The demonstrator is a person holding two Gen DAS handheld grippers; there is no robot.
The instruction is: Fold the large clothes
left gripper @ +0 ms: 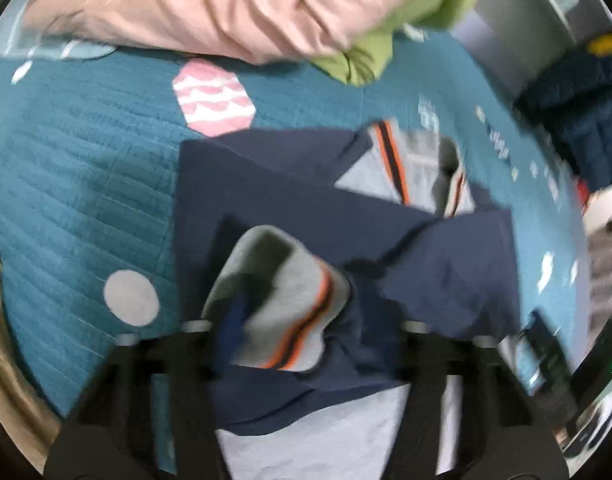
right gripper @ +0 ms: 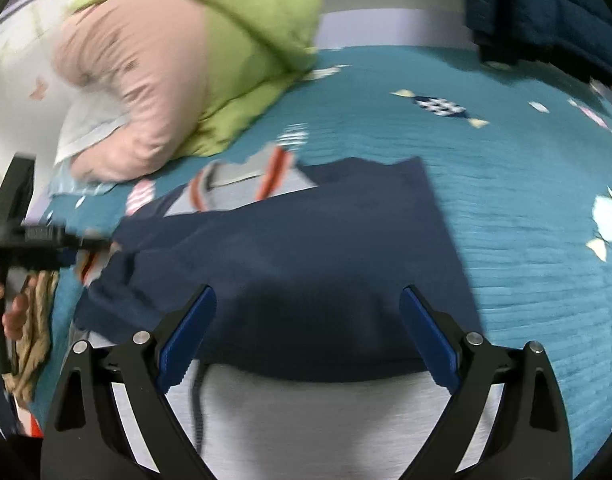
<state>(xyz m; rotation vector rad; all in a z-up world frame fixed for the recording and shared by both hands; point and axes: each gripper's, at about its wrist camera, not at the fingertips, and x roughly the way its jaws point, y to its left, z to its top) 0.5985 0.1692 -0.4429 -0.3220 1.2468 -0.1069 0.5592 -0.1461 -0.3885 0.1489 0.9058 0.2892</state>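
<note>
A navy and grey sweater (left gripper: pixel 306 208) with orange-striped trim lies partly folded on the teal quilt (left gripper: pixel 78 184). My left gripper (left gripper: pixel 302 320) is over the sweater, and the grey striped cuff (left gripper: pixel 282 300) is bunched up between its fingers, covering them. In the right wrist view the sweater (right gripper: pixel 306 248) spreads in front of my right gripper (right gripper: pixel 308 312), which is open just above the navy cloth with blue pads (right gripper: pixel 190 332) wide apart. The left gripper (right gripper: pixel 58 240) shows at the left edge there, at the sweater's sleeve.
A pink garment (right gripper: pixel 138 92) and a green one (right gripper: pixel 242 40) are piled at the far side of the bed. A dark blue padded jacket (right gripper: pixel 546 12) hangs at the far right. Tan cloth (right gripper: pixel 34 328) lies at the left edge.
</note>
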